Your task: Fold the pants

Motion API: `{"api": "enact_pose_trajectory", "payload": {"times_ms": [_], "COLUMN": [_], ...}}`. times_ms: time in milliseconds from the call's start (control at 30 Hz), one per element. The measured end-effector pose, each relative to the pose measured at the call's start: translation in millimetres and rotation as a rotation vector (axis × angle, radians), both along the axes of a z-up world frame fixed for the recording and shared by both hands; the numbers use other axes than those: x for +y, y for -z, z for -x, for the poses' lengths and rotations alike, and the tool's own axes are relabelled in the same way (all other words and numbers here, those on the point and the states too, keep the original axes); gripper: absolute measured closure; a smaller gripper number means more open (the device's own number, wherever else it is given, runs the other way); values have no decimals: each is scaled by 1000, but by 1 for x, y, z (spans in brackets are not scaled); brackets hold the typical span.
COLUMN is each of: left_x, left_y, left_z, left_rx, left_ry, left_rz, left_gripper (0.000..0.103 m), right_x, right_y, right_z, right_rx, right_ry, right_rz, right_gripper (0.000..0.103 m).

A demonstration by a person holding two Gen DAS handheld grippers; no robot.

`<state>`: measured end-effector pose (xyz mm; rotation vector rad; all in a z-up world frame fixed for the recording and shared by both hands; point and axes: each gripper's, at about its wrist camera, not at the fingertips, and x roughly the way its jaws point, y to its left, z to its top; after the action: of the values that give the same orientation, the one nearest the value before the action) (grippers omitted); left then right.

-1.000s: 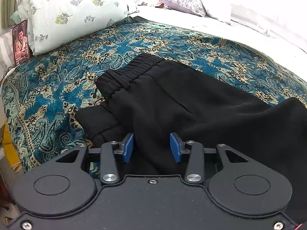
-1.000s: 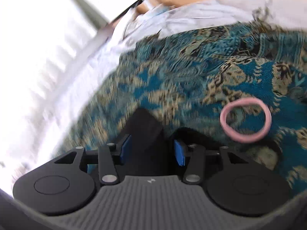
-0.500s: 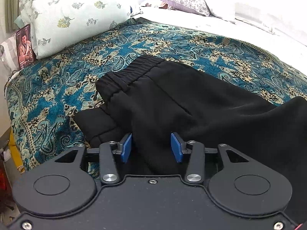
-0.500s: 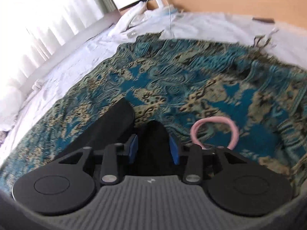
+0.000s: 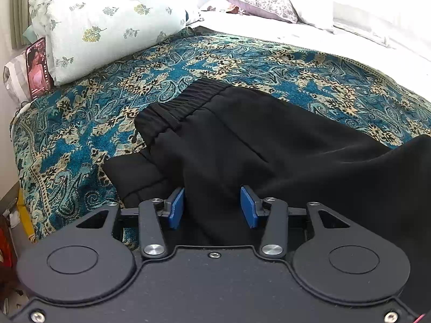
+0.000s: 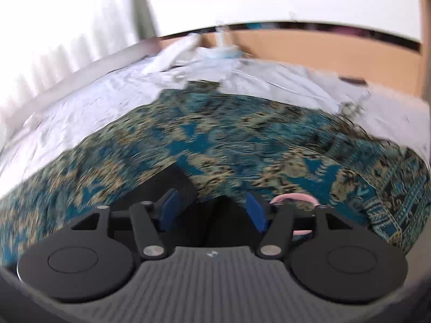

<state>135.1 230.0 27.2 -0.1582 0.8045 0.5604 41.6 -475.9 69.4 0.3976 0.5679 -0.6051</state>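
Observation:
Black pants (image 5: 269, 140) lie across the patterned blue bedspread (image 5: 80, 134), elastic waistband (image 5: 188, 105) toward the far left. A bunched fold of them fills the gap of my left gripper (image 5: 212, 207), whose blue pads press on it from both sides. In the blurred right wrist view, my right gripper (image 6: 212, 212) hangs over a dark leg end of the pants (image 6: 172, 183). Its jaws are opening, the cloth lies between and below them, and the pads stand clear of it.
A pink hair tie (image 6: 296, 197) lies on the bedspread (image 6: 242, 140), half hidden behind my right finger. A floral pillow (image 5: 107, 27) and a phone (image 5: 39, 67) sit at the left edge of the bed. White sheet (image 5: 323, 35) and a wooden board (image 6: 323, 51) lie beyond.
My right gripper narrowed on the leg end, then spread wide, and its view rolled level and rose; the pink tie slid behind its right finger. The left view barely shifted.

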Motion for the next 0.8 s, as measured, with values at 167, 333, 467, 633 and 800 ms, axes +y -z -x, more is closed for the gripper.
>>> {"api": "enact_pose_trajectory", "payload": {"times_ms": [167,333,467,633,800], "left_x": [-1,0,0,-2,-1], "left_y": [1,0,0,1,2], "left_z": [-2,-2,-2,-2,-1], "left_rx": [0,-1,-11,-16,-17], "left_ry": [-5,-6,-13,-17,-15], "left_rz": [-5,-4,-3,-13,-11], "left_gripper": [59,59,59,59,59], "right_x": [33,38,91,142,93], "right_y": [24,27,8,9,11], "right_z": [-36,-43,-35,-20,-14], "right_rx": [150,120,67,126,46], "right_ry": [-177,-65,-443,-817,-576], "right_rz": [46,23,29,-4,-140], "right_gripper": [27,97,96,64,43]}}
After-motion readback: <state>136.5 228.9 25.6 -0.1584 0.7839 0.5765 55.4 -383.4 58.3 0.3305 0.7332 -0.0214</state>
